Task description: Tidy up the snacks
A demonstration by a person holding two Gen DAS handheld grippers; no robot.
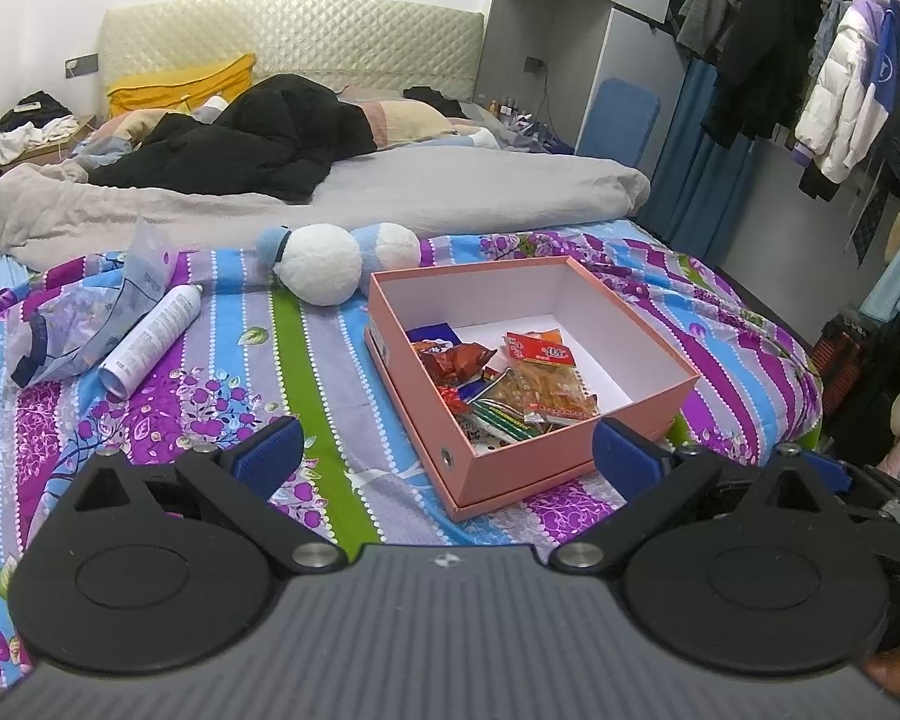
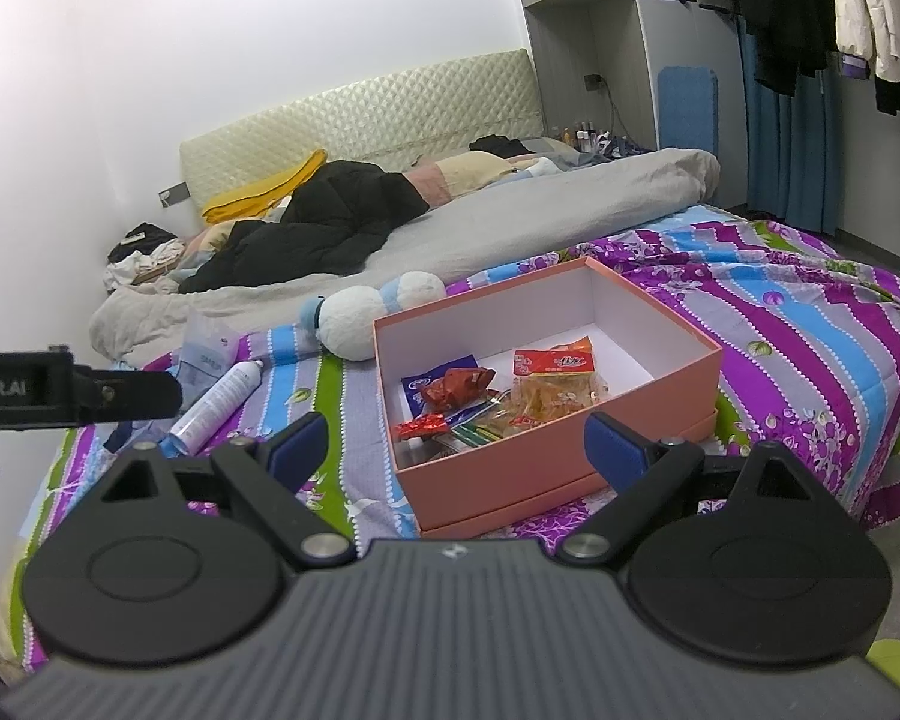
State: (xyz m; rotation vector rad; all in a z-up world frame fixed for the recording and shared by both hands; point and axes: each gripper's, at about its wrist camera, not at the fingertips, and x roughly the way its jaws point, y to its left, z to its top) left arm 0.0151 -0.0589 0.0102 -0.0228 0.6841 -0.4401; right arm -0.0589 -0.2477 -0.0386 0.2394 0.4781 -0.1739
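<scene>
A pink cardboard box [image 1: 513,471] [image 2: 498,483] stands open on the striped bedspread. Several snack packets lie inside it: a large orange packet with a red label [image 1: 546,381] [image 2: 555,384], a dark red one [image 1: 459,360] [image 2: 459,387], a blue one [image 1: 429,333] [image 2: 417,390] and small sachets [image 1: 498,420] [image 2: 426,423]. My left gripper [image 1: 447,459] is open and empty, held above the box's near corner. My right gripper [image 2: 456,444] is open and empty, its jaws wide on either side of the box's near end. The left gripper's body [image 2: 72,387] shows at the right wrist view's left edge.
A white spray can [image 1: 150,342] [image 2: 219,399] and a clear plastic bag [image 1: 90,318] [image 2: 207,351] lie left of the box. A white and blue plush toy [image 1: 324,261] [image 2: 360,321] lies behind it. Grey duvet [image 1: 450,192], black coat and pillows lie farther back. Hanging clothes [image 1: 840,90] stand right.
</scene>
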